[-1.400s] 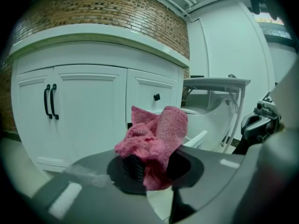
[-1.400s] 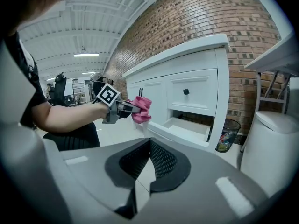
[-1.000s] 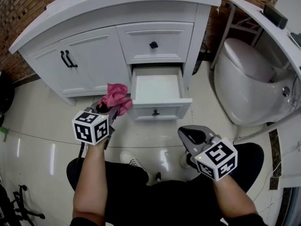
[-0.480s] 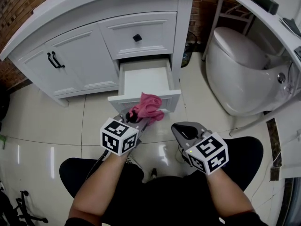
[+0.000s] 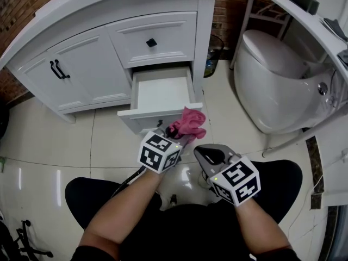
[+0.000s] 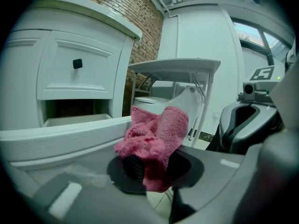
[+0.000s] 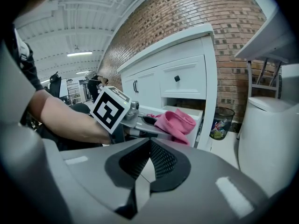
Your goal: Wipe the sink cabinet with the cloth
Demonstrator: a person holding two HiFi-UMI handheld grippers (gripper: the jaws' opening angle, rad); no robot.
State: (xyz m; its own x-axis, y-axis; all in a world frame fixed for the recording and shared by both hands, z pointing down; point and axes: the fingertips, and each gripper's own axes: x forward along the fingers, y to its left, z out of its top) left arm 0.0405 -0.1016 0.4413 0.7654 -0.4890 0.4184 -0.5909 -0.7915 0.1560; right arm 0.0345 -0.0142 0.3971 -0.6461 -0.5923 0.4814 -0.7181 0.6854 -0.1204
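Observation:
The white sink cabinet (image 5: 87, 69) stands ahead with its lower drawer (image 5: 161, 94) pulled open. My left gripper (image 5: 179, 137) is shut on a crumpled pink cloth (image 5: 188, 123), holding it at the right end of the drawer's front panel. In the left gripper view the cloth (image 6: 156, 136) bulges up from between the jaws, just in front of the drawer front (image 6: 60, 139). My right gripper (image 5: 209, 155) hovers low to the right of the left one, shut and holding nothing; its pads (image 7: 161, 160) meet at the tip.
A white toilet (image 5: 274, 86) stands to the right of the cabinet, with a small bin (image 5: 213, 56) between them. A white shelf (image 5: 296, 18) runs along the right wall. The person's black-trousered legs (image 5: 179, 222) are below, over the glossy tiled floor (image 5: 49, 145).
The left gripper has carried the pink cloth rightwards, from left of the open drawer to its front right corner. The right gripper has shifted slightly left.

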